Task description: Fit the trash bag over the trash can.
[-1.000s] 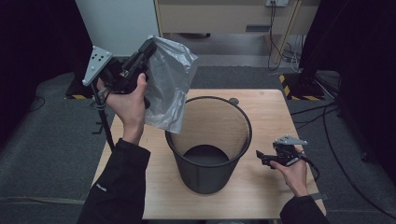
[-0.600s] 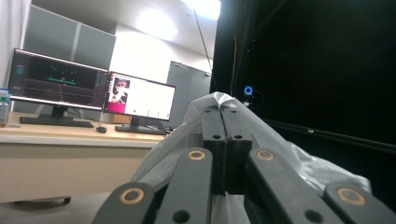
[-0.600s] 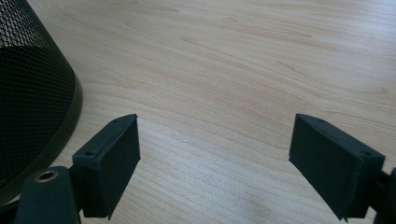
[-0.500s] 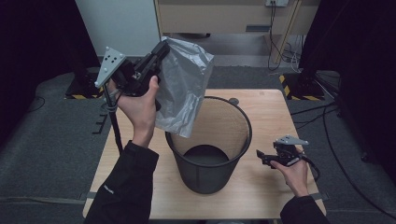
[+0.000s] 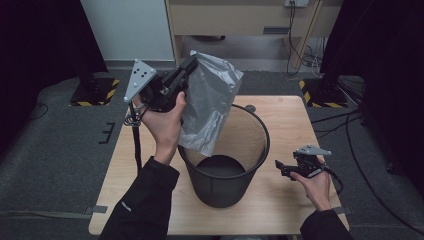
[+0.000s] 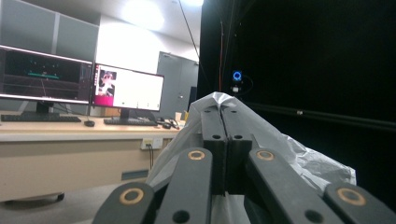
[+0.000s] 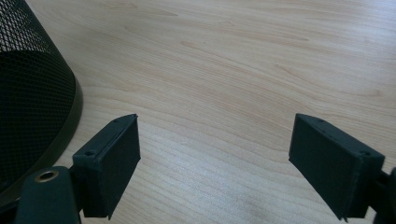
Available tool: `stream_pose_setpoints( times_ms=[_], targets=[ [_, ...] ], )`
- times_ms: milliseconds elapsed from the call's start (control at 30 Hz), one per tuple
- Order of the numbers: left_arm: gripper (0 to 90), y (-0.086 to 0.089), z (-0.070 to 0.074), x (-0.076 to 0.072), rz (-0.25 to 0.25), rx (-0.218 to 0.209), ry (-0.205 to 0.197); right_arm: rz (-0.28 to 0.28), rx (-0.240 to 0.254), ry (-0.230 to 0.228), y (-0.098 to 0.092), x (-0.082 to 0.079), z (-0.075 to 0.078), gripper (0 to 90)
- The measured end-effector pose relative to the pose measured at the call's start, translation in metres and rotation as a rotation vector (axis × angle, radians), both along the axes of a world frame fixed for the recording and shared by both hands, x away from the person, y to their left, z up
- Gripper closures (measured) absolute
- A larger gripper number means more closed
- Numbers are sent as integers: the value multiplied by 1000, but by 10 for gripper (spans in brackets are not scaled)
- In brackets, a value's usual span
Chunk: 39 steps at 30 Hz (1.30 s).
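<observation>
While your left gripper [image 5: 187,67] is up in the air with its fingers [image 6: 224,140] squeezed flat together on the top edge of the grey plastic bag [image 5: 210,107], you're maybe a third of the way into lining that bin, I'd say. The bag hangs down from the pinch, and its bottom corner dangles at the near-left part of the rim of the black mesh wastebasket [image 5: 225,187], seemingly just dipping inside, though I can't tell if it's actually touching the mesh. It looks crumpled and closed up, not spread open at all.

Your right gripper [image 5: 286,167] is parked low on the wooden surface [image 5: 280,215], just right of the basket, with its fingers [image 7: 112,163] spread wide and nothing between them. From the right gripper view you've got bare wood ahead and the basket wall off to one side.

So what's done: bag picked up and brought over the basket. What's left, as far as I can judge: getting the bag down inside, opening its mouth, and folding the edge over the rim all the way round. You'll probably want that idle right hand to grab the opposite side of the bag opening, since one pinch alone won't spread it.
</observation>
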<state>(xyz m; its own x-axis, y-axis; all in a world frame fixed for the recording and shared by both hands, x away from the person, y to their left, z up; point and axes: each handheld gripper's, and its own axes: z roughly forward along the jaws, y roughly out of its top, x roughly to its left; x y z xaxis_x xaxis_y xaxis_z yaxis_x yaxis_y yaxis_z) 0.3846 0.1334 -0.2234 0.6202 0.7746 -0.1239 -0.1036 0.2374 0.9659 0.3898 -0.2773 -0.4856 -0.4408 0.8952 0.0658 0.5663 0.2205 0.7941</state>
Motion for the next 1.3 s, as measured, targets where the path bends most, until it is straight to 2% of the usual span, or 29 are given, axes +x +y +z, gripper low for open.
stream_pose_setpoints(
  times_ms=[267,467,733,767,933,1067,1200,1300],
  targets=[
    [896,-8,-21,-1,-28,44,28,1,0,-8,0,0,1,169],
    [895,-6,-33,-7,-51,91,40,-4,6,-5,0,-1,1,169],
    [894,-3,-48,-15,-76,127,62,-2,3,-9,0,-1,1,170],
    [893,-3,-48,-17,-72,137,49,-3,5,-9,0,-1,2,171],
    [892,-4,-47,-24,-91,163,41,-13,21,-33,-3,-1,6,182],
    [892,-3,-46,-25,-97,165,42,-29,46,-62,-5,-2,10,189],
    [892,0,-46,-28,-95,170,48,-31,47,-62,-7,-2,10,189],
    [891,3,-47,-32,-92,191,48,-34,48,-56,-6,-3,9,189]
  ],
)
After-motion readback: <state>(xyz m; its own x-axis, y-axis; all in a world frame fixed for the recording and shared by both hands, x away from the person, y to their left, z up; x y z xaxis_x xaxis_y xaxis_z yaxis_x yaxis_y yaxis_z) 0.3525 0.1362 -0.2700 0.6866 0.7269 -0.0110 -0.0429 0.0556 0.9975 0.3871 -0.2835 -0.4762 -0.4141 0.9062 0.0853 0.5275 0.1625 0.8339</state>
